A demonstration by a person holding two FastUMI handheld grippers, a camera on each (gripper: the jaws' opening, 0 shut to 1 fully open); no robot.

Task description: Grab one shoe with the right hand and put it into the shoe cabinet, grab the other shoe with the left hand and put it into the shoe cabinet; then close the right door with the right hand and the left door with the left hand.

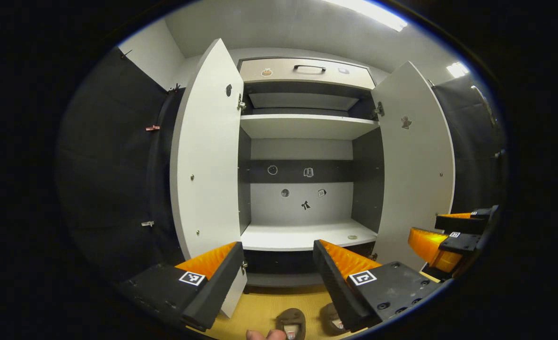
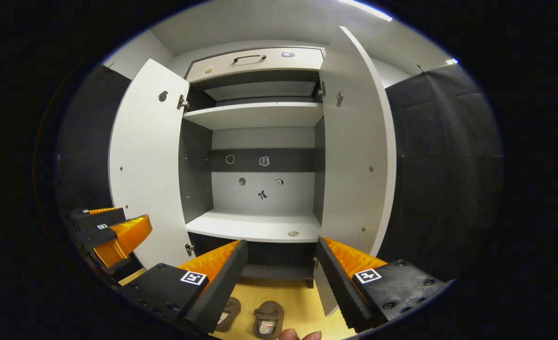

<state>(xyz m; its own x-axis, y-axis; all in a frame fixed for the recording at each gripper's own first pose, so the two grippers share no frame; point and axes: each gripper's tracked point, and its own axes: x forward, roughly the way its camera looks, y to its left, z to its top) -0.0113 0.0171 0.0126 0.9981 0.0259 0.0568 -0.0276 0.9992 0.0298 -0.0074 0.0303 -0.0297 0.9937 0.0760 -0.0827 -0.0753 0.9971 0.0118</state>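
The shoe cabinet (image 1: 302, 236) (image 2: 260, 226) stands ahead with both doors swung wide: left door (image 1: 205, 165) (image 2: 146, 165), right door (image 1: 413, 156) (image 2: 354, 151). Its shelves are bare. Two brown shoes lie side by side on the yellow floor in front of it, one shoe (image 1: 292, 323) (image 2: 269, 319) near the middle, the other (image 1: 331, 319) (image 2: 228, 313) partly hidden behind a finger. My left gripper (image 1: 275, 278) is open above them, holding nothing; it also shows at the left edge of the right gripper view (image 2: 113, 231). My right gripper (image 2: 281, 278) (image 1: 442, 236) is open too, empty.
A closed drawer (image 1: 307, 71) with a dark handle tops the cabinet. Black cloth walls (image 1: 113, 179) (image 2: 444, 165) flank both doors. A person's fingertips (image 1: 265, 335) (image 2: 300, 335) show at the bottom edge. Yellow floor (image 1: 255, 311) lies before the cabinet.
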